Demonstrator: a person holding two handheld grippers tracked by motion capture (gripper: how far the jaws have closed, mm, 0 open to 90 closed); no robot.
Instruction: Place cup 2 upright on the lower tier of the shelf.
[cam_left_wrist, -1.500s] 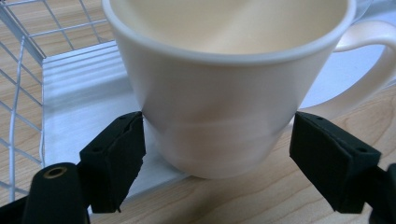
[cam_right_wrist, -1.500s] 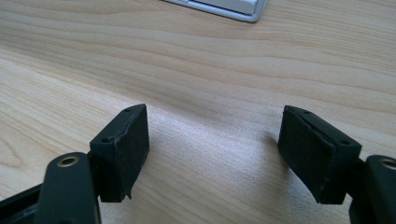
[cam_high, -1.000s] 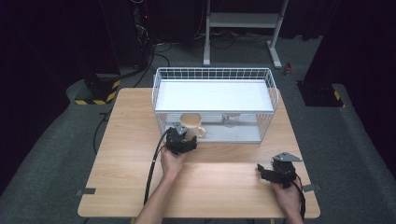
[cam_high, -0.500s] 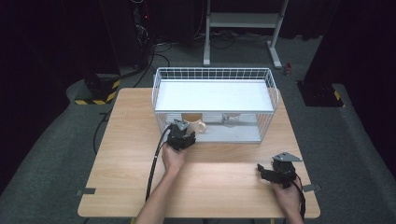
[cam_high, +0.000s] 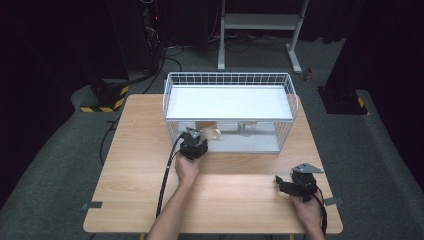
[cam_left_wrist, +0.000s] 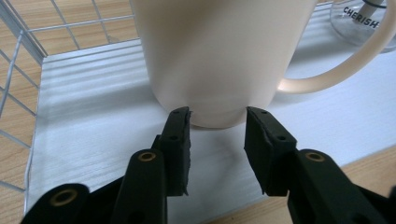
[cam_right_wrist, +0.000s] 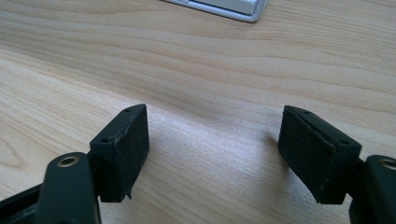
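A cream mug (cam_left_wrist: 224, 56) with a handle stands upright on the white floor of the wire basket (cam_high: 290, 107), at its front left. My left gripper (cam_left_wrist: 217, 114) reaches in from the front, and its jaws have just been closing. The pads now press on both sides of the mug's narrow base. From above, the mug (cam_high: 211, 133) sits just beyond the left gripper (cam_high: 199, 136). My right gripper (cam_high: 280, 184) rests on the wooden table (cam_high: 125, 165) near the front right corner. In the right gripper view it stands open (cam_right_wrist: 215, 140) with only bare wood between its pads.
A clear glass (cam_left_wrist: 362, 16) with printed lettering stands in the basket to the right of the mug, and the high view has that glass (cam_high: 246, 127) under the basket's white upper shelf (cam_high: 230, 100). Basket wires (cam_left_wrist: 18, 51) rise at the left.
The left gripper has pushed slightly further into the basket toward the mug. The right hand and its gripper have stayed put.
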